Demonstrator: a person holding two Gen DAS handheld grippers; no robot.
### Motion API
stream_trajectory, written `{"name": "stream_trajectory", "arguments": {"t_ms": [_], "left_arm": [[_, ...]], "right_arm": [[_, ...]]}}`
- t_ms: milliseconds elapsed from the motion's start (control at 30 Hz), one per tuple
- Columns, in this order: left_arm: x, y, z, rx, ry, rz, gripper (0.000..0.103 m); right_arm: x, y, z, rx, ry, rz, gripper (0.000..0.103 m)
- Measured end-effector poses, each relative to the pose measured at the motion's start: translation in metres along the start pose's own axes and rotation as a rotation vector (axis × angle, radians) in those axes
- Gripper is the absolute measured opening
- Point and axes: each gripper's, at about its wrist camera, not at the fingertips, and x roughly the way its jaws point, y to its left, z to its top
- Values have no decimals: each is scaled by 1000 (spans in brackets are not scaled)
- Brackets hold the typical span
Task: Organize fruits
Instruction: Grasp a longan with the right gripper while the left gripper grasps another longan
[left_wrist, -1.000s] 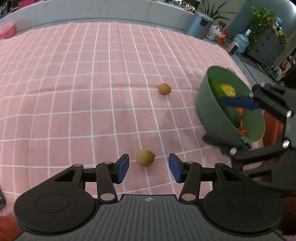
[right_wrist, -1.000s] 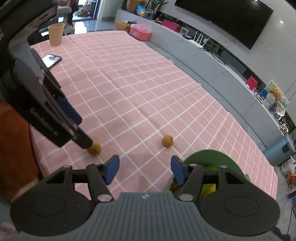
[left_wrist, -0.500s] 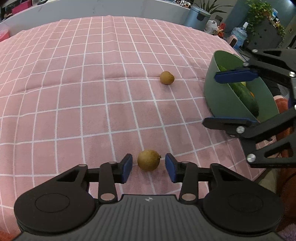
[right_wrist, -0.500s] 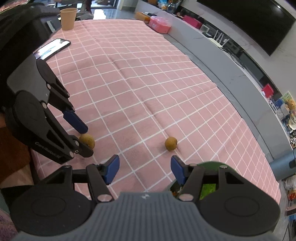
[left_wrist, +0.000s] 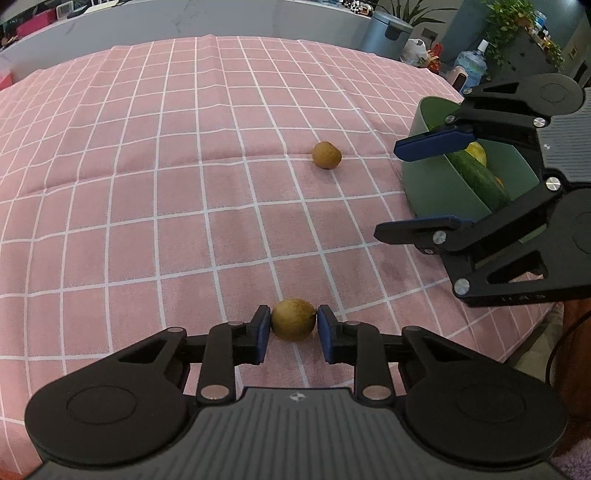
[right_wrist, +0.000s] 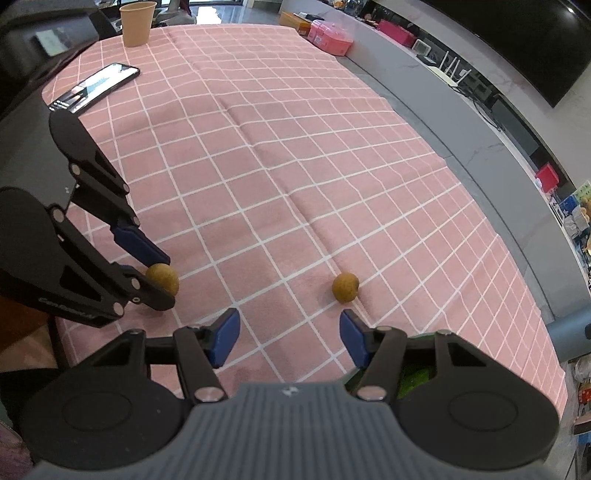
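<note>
Left wrist view: left gripper (left_wrist: 294, 325) is clamped on a small round brown fruit (left_wrist: 294, 319), both blue pads touching its sides, at 6 o'clock in frame, right at the pink checked tablecloth (left_wrist: 147, 206). Whether the fruit is lifted clear of the cloth, can't tell.

Second brown fruit (left_wrist: 327, 155) sits alone on the cloth at roughly 12 o'clock from the held one, well apart from it and near the green bowl (left_wrist: 436, 184).

Green bowl is at 3 o'clock in frame, at the table's edge. Inside: a cucumber (left_wrist: 476, 177) lying diagonal, a yellow fruit (left_wrist: 477, 151) behind it, a sliver of something orange past that, too hidden to name.

Right gripper (left_wrist: 388, 192) comes in from the 3 o'clock side, jaws wide apart, nothing between them, upper finger over the bowl rim, lower finger in front of the bowl wall.

Right wrist view: right gripper (right_wrist: 290, 334) spread wide, empty, hovering above the cloth. Loose fruit (right_wrist: 345, 287) is just beyond its right finger at 1 o'clock. Left gripper (right_wrist: 161, 280) at 9 o'clock pinches the other fruit (right_wrist: 162, 277) low at the cloth. Bowl is mostly hidden under the right gripper body.

Far end at 11 o'clock: a paper cup (right_wrist: 137, 23) and a smartphone (right_wrist: 95, 86) lying flat. Pink box (right_wrist: 331, 36) on the grey counter at 12 o'clock.
</note>
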Motion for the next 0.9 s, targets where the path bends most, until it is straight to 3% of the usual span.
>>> {"name": "stream_trajectory", "arguments": {"t_ms": [567,667,900], "left_arm": [[-9,26,35,-85,-106,57,30],[-7,30,34,-97,-112,61,30],[-4,40,33,-117,-123,56,30]], "right_arm": [[51,-44,35,26,134,52,36],[62,-51,38,35,158,48,27],[82,-59,42,64,202,49,27]]}}
